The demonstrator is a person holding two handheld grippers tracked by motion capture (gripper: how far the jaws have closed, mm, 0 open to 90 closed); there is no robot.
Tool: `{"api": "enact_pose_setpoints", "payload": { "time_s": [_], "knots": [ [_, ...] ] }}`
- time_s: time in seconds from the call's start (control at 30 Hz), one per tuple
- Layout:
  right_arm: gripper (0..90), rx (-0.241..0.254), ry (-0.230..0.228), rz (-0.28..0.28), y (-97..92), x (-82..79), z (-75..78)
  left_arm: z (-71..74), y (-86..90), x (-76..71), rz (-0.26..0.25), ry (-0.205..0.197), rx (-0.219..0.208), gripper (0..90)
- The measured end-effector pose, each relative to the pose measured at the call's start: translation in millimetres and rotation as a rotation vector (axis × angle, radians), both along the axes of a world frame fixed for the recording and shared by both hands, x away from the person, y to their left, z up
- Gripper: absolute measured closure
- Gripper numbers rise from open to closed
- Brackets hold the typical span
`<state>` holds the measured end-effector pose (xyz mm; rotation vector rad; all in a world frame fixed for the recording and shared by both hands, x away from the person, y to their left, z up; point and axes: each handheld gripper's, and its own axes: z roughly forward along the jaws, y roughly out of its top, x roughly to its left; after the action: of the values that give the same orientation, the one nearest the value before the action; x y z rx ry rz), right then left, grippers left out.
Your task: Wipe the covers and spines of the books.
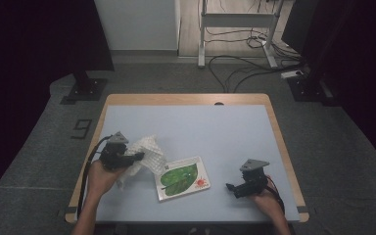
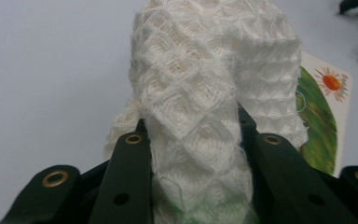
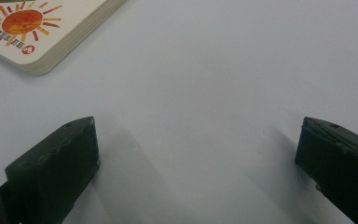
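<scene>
**Waffle cloth lifted beside the picture book**

The pale blue table [image 1: 225, 132] fills mid-frame. Lower centre lies the picture book [image 1: 182, 178], flat. At lower left, the white waffle-weave cloth [image 1: 147, 152] hangs bunched from the left gripper [image 1: 139, 156], clamped tight for carrying. The right gripper [image 1: 231, 187] rests wide open and empty at lower right

I see the white waffle-weave cloth [image 2: 200, 93] bunched and crumpled, one fold pinched between my left claw's [image 1: 136, 156] jaws and lifted off the table [image 1: 225, 132], its loose end draping onto the near-left part, just beside the picture book [image 1: 182, 178].
</scene>
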<state>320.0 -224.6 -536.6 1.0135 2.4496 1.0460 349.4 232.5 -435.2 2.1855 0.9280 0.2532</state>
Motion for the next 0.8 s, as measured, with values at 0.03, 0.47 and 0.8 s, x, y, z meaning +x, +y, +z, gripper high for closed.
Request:
{"api": "enact_pose_setpoints", "payload": {
  "time_s": [0.03,0.47,0.8],
  "knots": [
    [0.0,0.000,0.000,0.000,0.0,0.0,0.0,-1.4,-3.6,-1.1,-0.007,-0.001,-0.001,68.6],
    [0.0,0.001,0.000,0.001,-0.1,0.0,-0.1,-34.1,-35.9,-2.6,-0.055,0.042,0.061,68.7],
    [0.0,0.001,0.000,0.000,0.0,0.0,0.0,-54.9,-48.1,-1.8,-0.039,0.043,0.106,68.0]
  ]
}}
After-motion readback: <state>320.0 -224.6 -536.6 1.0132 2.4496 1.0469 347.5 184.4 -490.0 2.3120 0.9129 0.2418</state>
